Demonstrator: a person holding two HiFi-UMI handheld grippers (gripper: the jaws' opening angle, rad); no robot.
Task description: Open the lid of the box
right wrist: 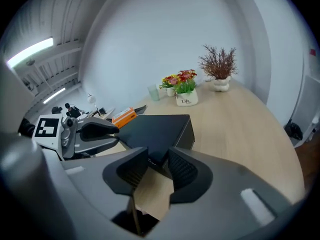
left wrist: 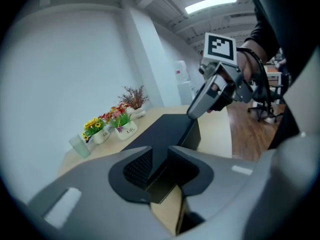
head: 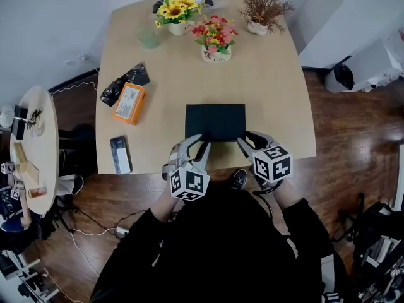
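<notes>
The black box (head: 214,122) sits closed on the surface (head: 271,87), just ahead of both hand-held grippers. The left hand-held gripper (left wrist: 159,158) has its 2 jaws pinched on the near corner in front of it. The right hand-held gripper (right wrist: 157,159) straddles the other near corner, jaws apart and not plainly pressing. This looks like the gripping step, with the lid (right wrist: 152,129) not yet raised. Next, the right one probably needs to close, then both lift the near edge evenly.
</notes>
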